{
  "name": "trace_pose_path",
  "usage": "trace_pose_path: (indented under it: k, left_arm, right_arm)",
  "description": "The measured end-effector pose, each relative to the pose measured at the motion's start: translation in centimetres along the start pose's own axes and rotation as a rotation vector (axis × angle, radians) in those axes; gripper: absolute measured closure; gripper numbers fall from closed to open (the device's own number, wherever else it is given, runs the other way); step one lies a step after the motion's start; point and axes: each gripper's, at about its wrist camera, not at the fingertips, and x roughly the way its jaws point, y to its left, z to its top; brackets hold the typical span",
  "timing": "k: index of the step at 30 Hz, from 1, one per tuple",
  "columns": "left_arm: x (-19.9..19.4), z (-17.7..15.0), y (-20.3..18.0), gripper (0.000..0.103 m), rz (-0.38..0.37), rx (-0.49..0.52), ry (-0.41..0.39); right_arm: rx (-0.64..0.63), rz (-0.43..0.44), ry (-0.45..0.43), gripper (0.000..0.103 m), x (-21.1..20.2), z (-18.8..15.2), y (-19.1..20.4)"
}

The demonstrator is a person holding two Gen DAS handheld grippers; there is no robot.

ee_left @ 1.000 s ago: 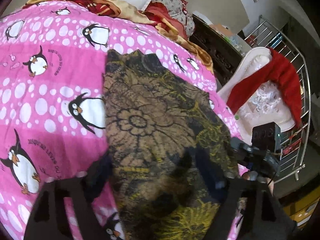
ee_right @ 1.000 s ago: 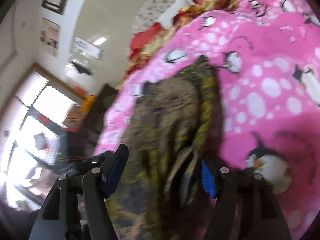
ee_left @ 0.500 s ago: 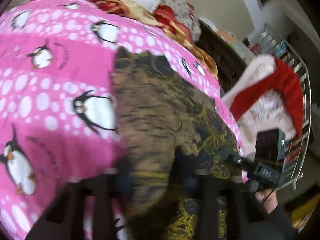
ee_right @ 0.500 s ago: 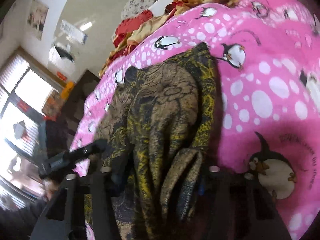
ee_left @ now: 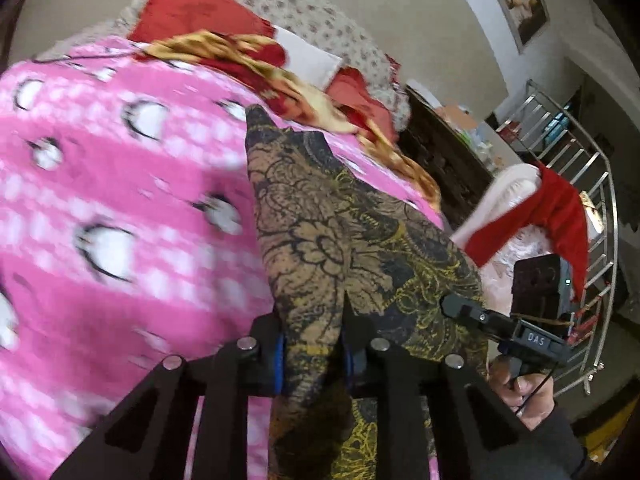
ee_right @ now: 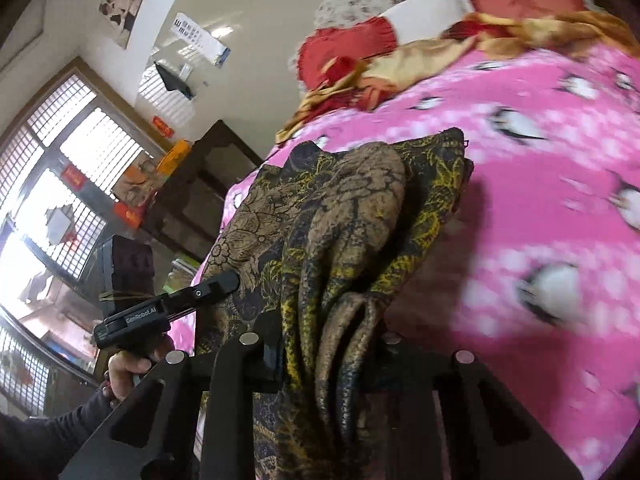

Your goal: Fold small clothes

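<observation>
Mid-fold, judging by the layout: brown-and-yellow floral garment (ee_left: 340,240) partly lifted off the pink penguin blanket (ee_left: 120,200), near end raised, far end touching the bed. No finished fold visible yet; left to do: carry the near edge over toward the far edge, lay flat, probably 1 more fold after that (guess only).

Left gripper (ee_left: 314,356) pinched onto a bunched strip of the near hem, blue pads pressed against cloth on both sides. Right gripper (ee_right: 332,354) likewise clamped on a gathered, rope-like twist of the same hem. Both grips at the near edge, side by side, cloth spreading away from the jaws toward the pillows (ee_left: 312,24). Blanket motion-blurred in both views.
</observation>
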Motion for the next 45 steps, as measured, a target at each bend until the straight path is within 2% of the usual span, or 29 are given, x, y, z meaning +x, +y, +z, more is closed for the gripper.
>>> trace_pose_path:
  k: [3, 6, 7, 8, 9, 10, 13, 15, 16, 18, 19, 20, 21, 22, 23, 25, 27, 28, 29, 30, 31, 33, 38, 40, 43, 45]
  left_arm:
    - [-0.1, 0.9, 2.1, 0.079, 0.050, 0.006, -0.004]
    - [1.8, 0.7, 3.7, 0.076, 0.092, 0.032, 0.045]
    - [2.7, 0.4, 4.2, 0.074, 0.114, 0.038, 0.072]
    - [3.2, 0.2, 4.5, 0.065, 0.135, 0.042, 0.082]
    - [3.2, -0.1, 4.7, 0.059, 0.145, 0.045, 0.077]
    - [3.0, -0.2, 4.8, 0.059, 0.143, 0.047, 0.069]
    - [0.9, -0.2, 4.7, 0.049, 0.116, 0.041, 0.031]
    - [-1.2, -0.4, 4.0, 0.039, 0.114, 0.064, -0.021]
    - [-2.4, -0.5, 3.3, 0.038, 0.115, 0.073, -0.059]
    - [-3.4, -0.4, 1.9, 0.039, 0.107, 0.088, -0.107]
    - [-3.3, 0.0, 1.2, 0.039, 0.106, 0.095, -0.120]
    - [-2.6, 0.5, 0.2, 0.043, 0.120, 0.111, -0.130]
    - [-1.9, 1.0, -0.2, 0.056, 0.136, 0.112, -0.124]
    - [-0.8, 1.6, -0.7, 0.064, 0.154, 0.103, -0.107]
    - [0.8, 2.4, -1.0, 0.070, 0.185, 0.086, -0.095]
    - [2.6, 3.0, -1.1, 0.070, 0.275, 0.087, -0.107]
    - [5.0, 3.2, -0.8, 0.070, 0.345, 0.093, -0.094]
    - [6.0, 3.1, -0.3, 0.070, 0.372, 0.079, -0.069]
    - [7.1, 2.6, 0.6, 0.069, 0.394, 0.071, -0.052]
    - [8.0, 2.3, 1.3, 0.070, 0.411, 0.073, -0.026]
    - [8.9, 1.6, 2.0, 0.070, 0.407, 0.089, -0.019]
    - [8.7, 1.3, 2.2, 0.070, 0.392, 0.093, -0.059]
    - [8.4, 1.5, 3.3, 0.069, 0.343, 0.063, -0.060]
    - [8.2, 1.6, 3.3, 0.068, 0.331, 0.061, -0.053]
    - [5.4, 1.3, 1.9, 0.069, 0.340, 0.127, -0.032]
    - [2.4, -0.1, 0.3, 0.068, 0.304, 0.184, -0.048]
  right_arm:
    - [-0.005, -0.021, 0.012, 0.073, 3.3, 0.2, 0.4]
    - [0.030, -0.077, 0.056, 0.073, 5.5, -0.7, -1.3]
    - [0.053, -0.089, 0.075, 0.071, 5.9, -0.9, -2.3]
    - [0.083, -0.080, 0.083, 0.068, 6.1, -0.8, -2.9]
    - [0.129, -0.051, 0.082, 0.067, 5.7, -0.9, -3.5]
    - [0.162, -0.030, 0.071, 0.067, 5.0, -1.0, -3.9]
    - [0.164, -0.027, 0.022, 0.067, 1.8, -1.0, -3.7]
    - [0.122, -0.091, -0.012, 0.067, -0.9, -0.9, -2.9]
    - [0.086, -0.142, -0.044, 0.067, -2.0, -0.8, -2.2]
    - [-0.023, -0.241, -0.090, 0.067, -3.3, -0.3, 0.6]
    - [-0.062, -0.276, -0.085, 0.067, -3.0, 0.2, 1.8]
    - [-0.106, -0.304, -0.078, 0.072, -2.5, 0.3, 3.0]
    - [-0.178, -0.331, -0.070, 0.076, -1.4, 0.5, 4.7]
    - [-0.228, -0.362, -0.067, 0.081, -0.4, 0.5, 5.8]
    - [-0.266, -0.429, -0.063, 0.081, 1.3, 0.8, 6.8]
    - [-0.266, -0.502, -0.051, 0.081, 2.9, 0.9, 6.7]
    - [-0.201, -0.548, -0.023, 0.084, 5.0, 1.0, 5.0]
    - [-0.173, -0.561, 0.005, 0.087, 5.9, 0.9, 4.0]
    - [-0.121, -0.621, 0.079, 0.089, 7.1, 0.1, 1.9]
    - [-0.086, -0.614, 0.121, 0.089, 7.9, -0.6, 0.4]
    - [-0.101, -0.596, 0.097, 0.089, 7.5, -1.2, 0.0]
    - [-0.155, -0.582, 0.055, 0.089, 7.1, -2.0, 0.0]
    - [-0.181, -0.573, 0.022, 0.088, 7.0, -2.6, -0.1]
    - [-0.171, -0.545, 0.034, 0.087, 6.3, -2.7, -0.2]
    - [-0.164, -0.525, 0.019, 0.087, 3.4, -1.9, 1.8]
    - [-0.274, -0.485, -0.021, 0.087, 0.7, -3.3, 5.3]
